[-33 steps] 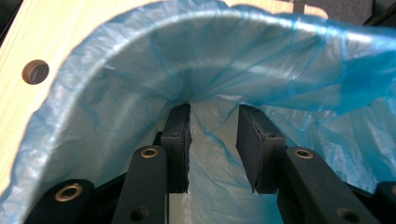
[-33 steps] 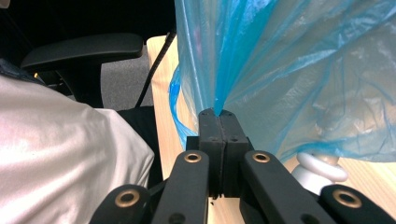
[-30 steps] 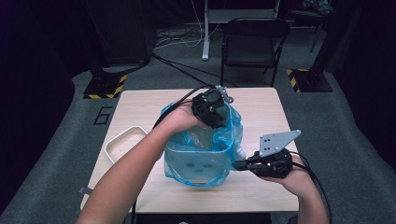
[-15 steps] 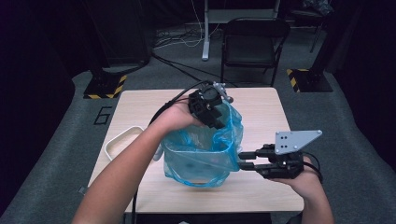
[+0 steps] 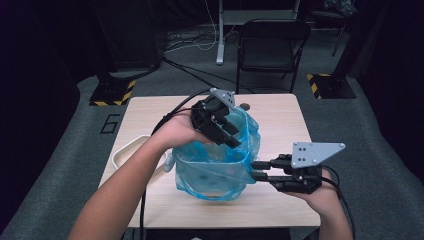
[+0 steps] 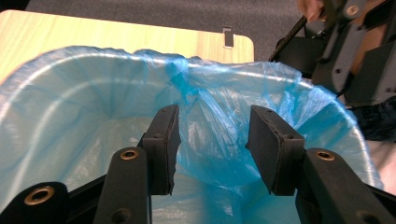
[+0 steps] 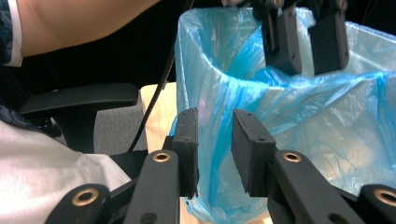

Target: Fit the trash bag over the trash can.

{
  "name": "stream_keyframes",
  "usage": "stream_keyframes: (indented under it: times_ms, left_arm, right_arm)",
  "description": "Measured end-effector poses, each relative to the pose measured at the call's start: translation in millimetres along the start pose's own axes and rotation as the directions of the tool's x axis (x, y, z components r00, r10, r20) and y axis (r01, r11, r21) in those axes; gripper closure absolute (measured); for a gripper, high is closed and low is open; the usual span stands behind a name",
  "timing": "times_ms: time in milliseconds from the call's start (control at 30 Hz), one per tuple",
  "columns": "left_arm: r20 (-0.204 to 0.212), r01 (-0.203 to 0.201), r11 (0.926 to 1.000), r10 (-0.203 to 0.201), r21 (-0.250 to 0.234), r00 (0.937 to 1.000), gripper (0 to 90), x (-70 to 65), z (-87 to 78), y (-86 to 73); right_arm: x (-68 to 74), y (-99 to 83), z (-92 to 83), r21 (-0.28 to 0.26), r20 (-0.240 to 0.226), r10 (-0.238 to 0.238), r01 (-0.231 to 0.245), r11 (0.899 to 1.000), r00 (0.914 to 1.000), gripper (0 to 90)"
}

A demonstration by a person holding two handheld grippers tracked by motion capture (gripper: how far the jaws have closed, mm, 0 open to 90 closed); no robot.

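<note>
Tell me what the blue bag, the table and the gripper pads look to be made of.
Blue bag: thin translucent plastic film, glossy; it crinkles and light shows through. Table: pale wood or wood-look laminate, matt, with visible grain. Pads of the left gripper: seemingly black foam or rubber, dull, with rough edges.

The bag-lined bin stands mid-table, the tray at its left.

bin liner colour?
Translucent light blue bin liner, wrinkled plastic. Shows best in the left gripper view.
</note>
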State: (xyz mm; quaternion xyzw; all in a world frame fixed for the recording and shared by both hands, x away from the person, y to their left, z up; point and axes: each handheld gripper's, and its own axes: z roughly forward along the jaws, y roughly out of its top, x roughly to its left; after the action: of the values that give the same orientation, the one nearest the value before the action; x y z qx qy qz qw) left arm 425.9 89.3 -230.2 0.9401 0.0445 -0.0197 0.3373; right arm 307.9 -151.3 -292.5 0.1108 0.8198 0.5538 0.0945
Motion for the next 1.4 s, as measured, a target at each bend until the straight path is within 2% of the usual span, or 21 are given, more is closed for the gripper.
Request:
stream_keyframes:
  times_ms: [67, 133, 233, 267, 400, 500, 600, 733, 800, 867, 933, 1033, 1100, 1267, 1400]
  left_arm:
    - [0.017, 0.008, 0.9996, -0.008, 0.029, 0.9998, 58.0, 2.7, 9.5, -1.3]
    - [0.014, -0.001, 0.9981, 0.000, 0.062, 0.9999, 67.8, 3.9, 16.7, -1.7]
    - [0.001, -0.011, 0.9951, 0.011, 0.098, 0.9999, 81.6, 5.7, 25.9, -0.8]
    - [-0.005, -0.006, 0.9939, 0.007, 0.110, 1.0000, 84.0, 6.7, 28.2, -0.4]
    - [-0.019, 0.008, 0.9891, -0.005, 0.147, 0.9998, 87.6, 12.7, 36.0, 0.9]
    - [-0.029, 0.020, 0.9855, -0.015, 0.168, 0.9995, 87.6, 16.7, 41.3, 2.0]
    - [-0.032, 0.028, 0.9827, -0.023, 0.183, 0.9992, 85.6, 19.9, 47.6, 2.0]
    - [-0.032, 0.036, 0.9730, -0.030, 0.228, 0.9990, 76.8, 23.0, 55.1, 1.1]
    - [-0.038, 0.041, 0.9709, -0.033, 0.236, 0.9988, 74.4, 24.1, 56.5, 1.0]
    - [-0.042, 0.048, 0.9724, -0.040, 0.228, 0.9983, 71.9, 25.4, 56.4, 0.9]
    - [-0.059, 0.050, 0.9729, -0.038, 0.226, 0.9976, 64.6, 26.4, 56.0, 0.6]
    - [-0.063, 0.049, 0.9763, -0.036, 0.211, 0.9973, 57.6, 24.9, 52.0, 1.1]
    - [-0.077, 0.042, 0.9801, -0.027, 0.194, 0.9967, 55.2, 22.7, 46.6, 2.3]
    - [-0.111, 0.030, 0.9897, -0.015, 0.140, 0.9937, 52.8, 16.3, 23.4, 4.5]
    - [-0.146, 0.036, 0.9947, -0.022, 0.096, 0.9890, 50.7, 9.6, -2.1, -3.3]
  right_arm:
    - [1.5, 0.6, 2.6, 0.014, 0.001, -0.005, 0.005, 1.000, 1.0000, 70.1]
    - [2.2, 0.5, 7.9, 0.038, 0.022, -0.009, 0.008, 0.999, 0.9997, 72.8]
    - [1.3, -1.4, 14.6, 0.061, 0.017, -0.026, 0.025, 0.998, 0.9995, 87.9]
    - [0.7, -2.1, 15.7, 0.066, 0.013, -0.024, 0.023, 0.998, 0.9996, 90.0]
    - [1.3, -3.0, 16.9, 0.077, -0.047, -0.025, 0.029, 0.997, 0.9986, 90.0]
    - [2.1, -3.5, 17.1, 0.112, -0.058, -0.039, 0.045, 0.993, 0.9976, 90.0]
    - [0.1, -5.5, 17.9, 0.149, -0.031, -0.039, 0.043, 0.988, 0.9987, 90.0]
    - [-1.4, -6.6, 15.8, 0.157, -0.045, -0.033, 0.039, 0.987, 0.9984, 90.0]
    - [-1.4, -7.0, 14.6, 0.170, -0.046, -0.034, 0.041, 0.985, 0.9983, 90.0]
    - [-2.3, -7.6, 13.4, 0.172, -0.045, -0.030, 0.037, 0.984, 0.9985, 90.0]
    - [-3.3, -8.0, 12.3, 0.166, -0.046, -0.027, 0.034, 0.986, 0.9986, 90.0]
    - [-2.7, -7.5, 10.1, 0.135, -0.074, -0.023, 0.033, 0.990, 0.9970, 88.9]
    - [-2.0, -6.0, 7.2, 0.107, -0.083, -0.023, 0.032, 0.994, 0.9963, 85.0]
    - [-1.5, -3.6, -0.8, 0.063, -0.075, -0.014, 0.019, 0.998, 0.9971, 79.5]
    - [-2.4, -1.4, -7.7, 0.041, -0.039, -0.008, 0.009, 0.999, 0.9992, 75.8]
